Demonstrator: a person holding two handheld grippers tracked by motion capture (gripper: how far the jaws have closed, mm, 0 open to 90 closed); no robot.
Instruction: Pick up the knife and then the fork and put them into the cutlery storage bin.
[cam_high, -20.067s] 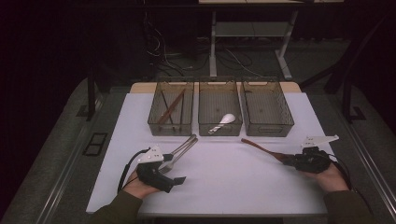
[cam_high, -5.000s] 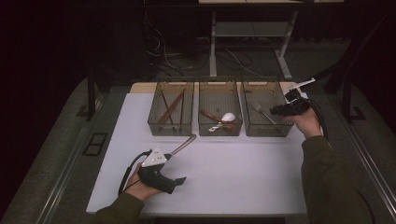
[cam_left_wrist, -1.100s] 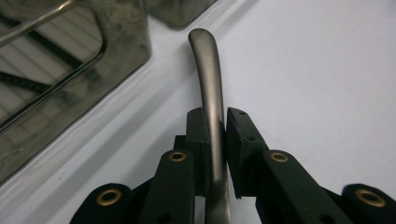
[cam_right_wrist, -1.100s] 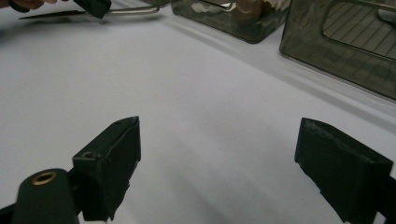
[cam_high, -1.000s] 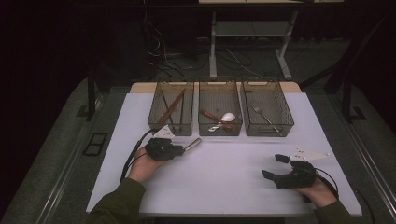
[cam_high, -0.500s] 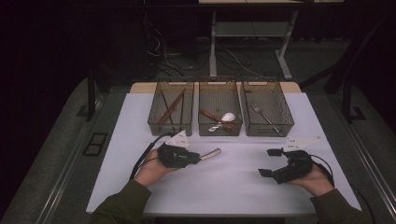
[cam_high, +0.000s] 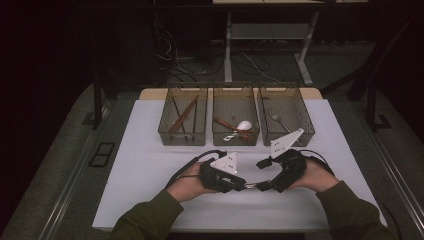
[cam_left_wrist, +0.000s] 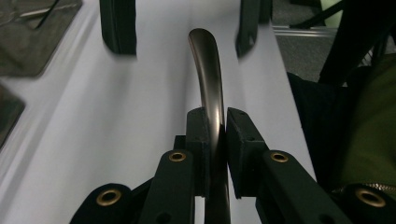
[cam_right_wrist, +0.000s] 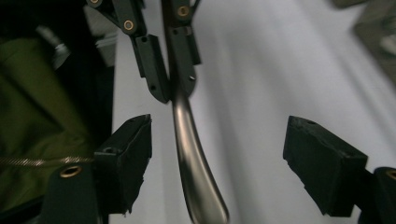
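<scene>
Left tongs (cam_left_wrist: 215, 126) clench our metal handle (cam_left_wrist: 208, 70), probably cutlery; its free end points between the closing, still-unclenched right tongs (cam_right_wrist: 217, 158), directly opposite.

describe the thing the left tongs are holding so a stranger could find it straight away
Start at the white table and its row of three mesh bins; nearer the person, two hands meet at the middle. The metal utensil handle sits there, clamped in the left tongs. Unlike the utensils in the bins, it is held above the table, its free end between the open right tongs.
</scene>
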